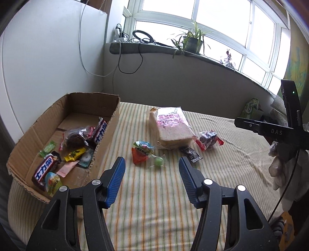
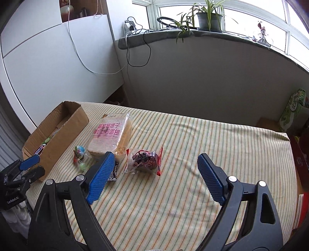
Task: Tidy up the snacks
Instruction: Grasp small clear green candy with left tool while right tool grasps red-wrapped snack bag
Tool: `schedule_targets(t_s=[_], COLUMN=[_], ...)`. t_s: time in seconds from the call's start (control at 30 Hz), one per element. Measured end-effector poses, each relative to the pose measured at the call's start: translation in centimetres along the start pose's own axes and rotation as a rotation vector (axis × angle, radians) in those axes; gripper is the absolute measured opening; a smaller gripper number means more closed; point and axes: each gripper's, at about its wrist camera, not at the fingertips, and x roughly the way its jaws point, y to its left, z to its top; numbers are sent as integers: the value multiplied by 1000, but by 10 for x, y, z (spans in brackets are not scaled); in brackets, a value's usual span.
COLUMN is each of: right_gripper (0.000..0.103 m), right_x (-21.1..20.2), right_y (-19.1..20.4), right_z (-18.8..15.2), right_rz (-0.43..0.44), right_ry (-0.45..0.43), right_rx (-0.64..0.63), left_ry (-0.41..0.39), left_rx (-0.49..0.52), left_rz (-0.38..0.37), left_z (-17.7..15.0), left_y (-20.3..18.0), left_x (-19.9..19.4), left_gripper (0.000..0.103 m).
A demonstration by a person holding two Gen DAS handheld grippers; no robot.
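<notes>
We see a striped cloth (image 2: 193, 139) spread over the table, cream with thin green and orange lines. At twelve o'clock runs a grey windowsill (image 1: 154, 48) beneath a white-framed window (image 1: 222, 23). On the sill stands a potted spider plant (image 2: 207, 14), with a black ring-shaped device (image 1: 143, 35) to its left and a small figurine (image 2: 261, 33) towards two o'clock. A black cable (image 2: 139, 56) hangs from the sill, and a white cable (image 1: 85, 58) trails down the white wall at ten o'clock. At three o'clock a green printed package (image 2: 293, 110) stands beyond the table's edge.
</notes>
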Motion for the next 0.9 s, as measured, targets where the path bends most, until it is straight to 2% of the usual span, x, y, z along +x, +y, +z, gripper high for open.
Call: schedule_targets(t_s=[0.17,0.37,0.67,0.9], right_gripper=[90,90,90,90], right_x=[31,64,92,106], right_y=[4,9,10,13], right_z=[0,-4,-4,-6], right_rz=[38,32,11,14], right_ry=[41,87,125,148], right_rx=[2,-19,-43,-52], left_ry=[46,94,158,188], left_rx=[9,30,45,70], left_rz=[0,4,-7,7], left_z=[-2,-1,0,-1], left_y=[-7,-10,-16,-22], left_x=[23,50,81,94], left_gripper=[49,45,34,33])
